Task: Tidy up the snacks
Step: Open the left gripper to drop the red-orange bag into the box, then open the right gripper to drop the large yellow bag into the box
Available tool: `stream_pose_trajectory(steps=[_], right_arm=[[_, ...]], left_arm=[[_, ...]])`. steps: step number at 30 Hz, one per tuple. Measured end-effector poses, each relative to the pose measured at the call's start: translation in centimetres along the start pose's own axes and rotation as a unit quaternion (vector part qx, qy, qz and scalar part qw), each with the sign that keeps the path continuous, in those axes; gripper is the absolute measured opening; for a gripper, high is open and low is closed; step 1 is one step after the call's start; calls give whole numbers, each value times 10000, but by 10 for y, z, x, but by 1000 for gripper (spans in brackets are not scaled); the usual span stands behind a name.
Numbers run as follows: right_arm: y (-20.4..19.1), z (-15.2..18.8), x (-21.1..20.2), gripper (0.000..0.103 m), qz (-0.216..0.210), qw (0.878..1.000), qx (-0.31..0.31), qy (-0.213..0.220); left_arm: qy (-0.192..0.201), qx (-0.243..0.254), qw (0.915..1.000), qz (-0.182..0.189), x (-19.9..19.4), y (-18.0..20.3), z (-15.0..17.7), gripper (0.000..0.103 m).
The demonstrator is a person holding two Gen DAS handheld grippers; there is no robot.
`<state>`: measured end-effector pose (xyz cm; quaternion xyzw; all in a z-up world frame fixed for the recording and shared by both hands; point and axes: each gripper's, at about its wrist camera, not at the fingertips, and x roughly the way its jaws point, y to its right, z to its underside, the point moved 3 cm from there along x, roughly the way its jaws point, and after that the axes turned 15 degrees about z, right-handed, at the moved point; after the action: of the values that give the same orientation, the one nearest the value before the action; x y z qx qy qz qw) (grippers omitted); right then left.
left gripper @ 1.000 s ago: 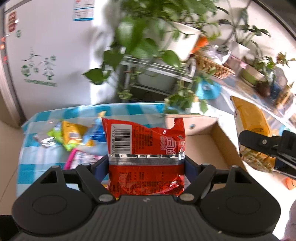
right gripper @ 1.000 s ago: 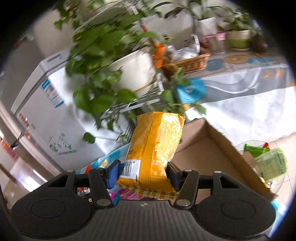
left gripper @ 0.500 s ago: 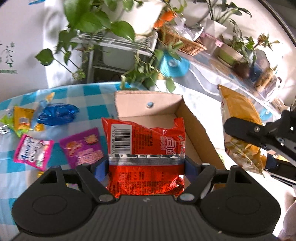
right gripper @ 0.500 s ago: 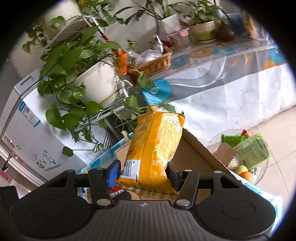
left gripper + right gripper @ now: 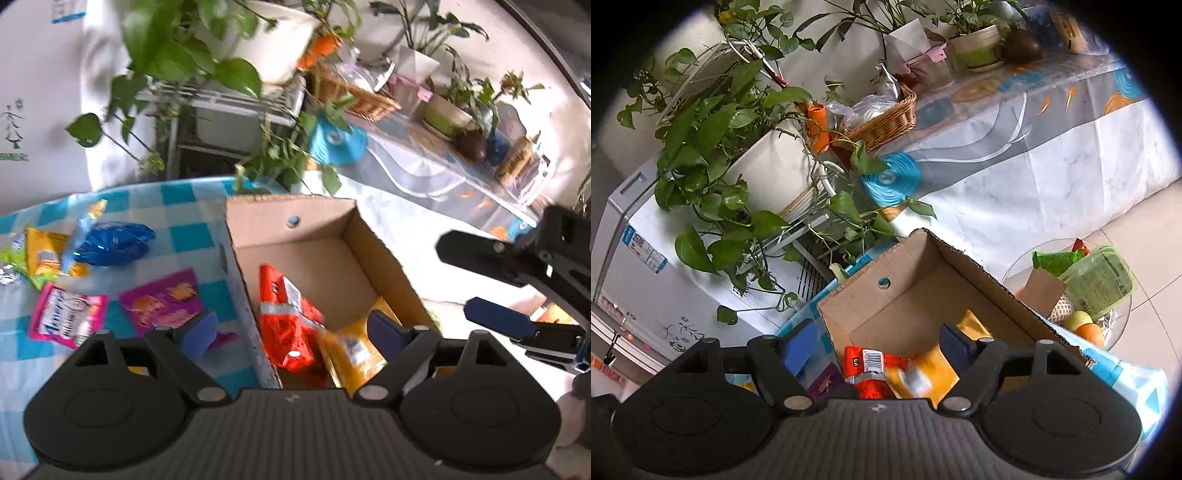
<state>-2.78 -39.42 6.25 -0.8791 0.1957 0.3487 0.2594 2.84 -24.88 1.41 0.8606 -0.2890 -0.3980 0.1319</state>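
An open cardboard box stands on the blue checked table. A red snack bag and a yellow snack bag lie inside it at the near end. My left gripper is open and empty above the box's near left wall. My right gripper is open and empty above the box; it also shows at the right of the left wrist view.
Loose snacks lie on the table left of the box: a blue bag, a purple packet, a pink packet, a yellow-green one. Potted plants stand behind. A glass bowl of fruit sits right.
Both grippers have opened and let go of their bags. The red bag and the yellow bag have dropped into the box.
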Motion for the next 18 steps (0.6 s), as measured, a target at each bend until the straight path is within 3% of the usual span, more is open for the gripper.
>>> stream_pose_trajectory(steps=[10, 18], right_arm=[[-15, 3, 0, 81, -301, 9993, -205, -4], [-43, 15, 0, 82, -765, 9946, -706, -63]], left_arm=[[149, -105, 9986, -488, -41, -63, -1, 89], [12, -256, 9968, -759, -59, -105, 20, 89]])
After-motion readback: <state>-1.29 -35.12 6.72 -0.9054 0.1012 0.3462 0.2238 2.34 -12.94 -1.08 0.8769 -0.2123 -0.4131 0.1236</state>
